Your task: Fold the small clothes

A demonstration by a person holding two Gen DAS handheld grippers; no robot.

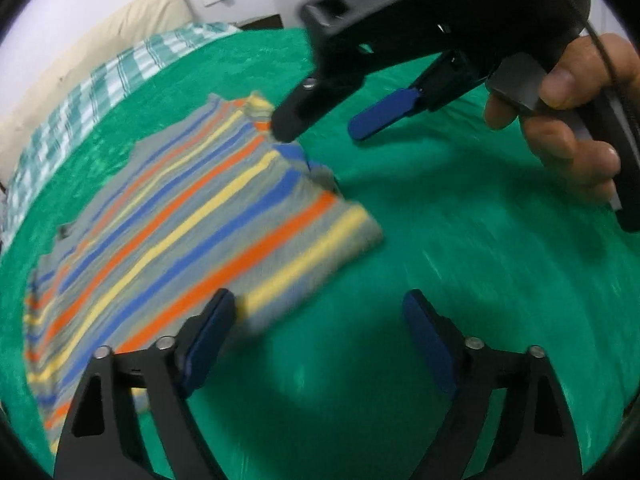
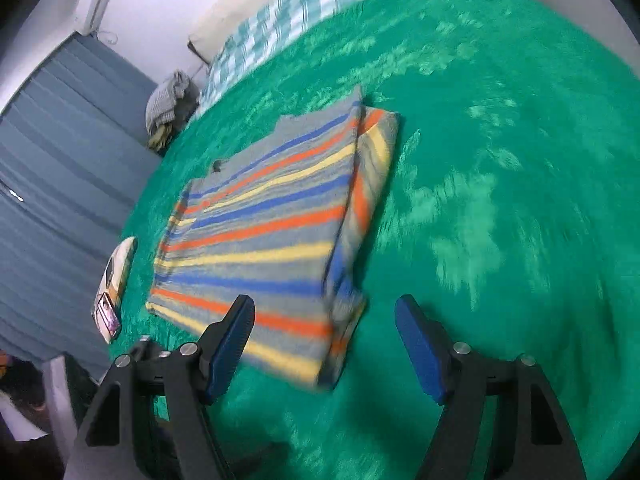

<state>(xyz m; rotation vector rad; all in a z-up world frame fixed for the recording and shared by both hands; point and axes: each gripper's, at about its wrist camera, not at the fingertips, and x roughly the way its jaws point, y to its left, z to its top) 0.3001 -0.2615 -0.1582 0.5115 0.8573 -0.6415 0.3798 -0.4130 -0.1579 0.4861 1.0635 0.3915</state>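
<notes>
A small grey shirt (image 1: 192, 232) with blue, orange and yellow stripes lies folded on the green blanket (image 1: 460, 240). My left gripper (image 1: 316, 312) is open just above the blanket, its left finger next to the shirt's near corner and nothing between the pads. In the left wrist view a hand (image 1: 568, 120) holds my right gripper (image 1: 326, 128) open over the shirt's far corner. The right wrist view shows the shirt (image 2: 272, 220) with one side folded over. My right gripper (image 2: 326, 312) hangs open above its near right corner, gripping nothing.
The green blanket (image 2: 500, 160) stretches wide to the right of the shirt. A teal-and-white checked sheet (image 2: 280, 12) lines the far edge. A phone (image 2: 114, 292) lies near the blanket's left edge. A pile of grey clothes (image 2: 166, 104) and blue-grey curtains (image 2: 60, 160) stand beyond.
</notes>
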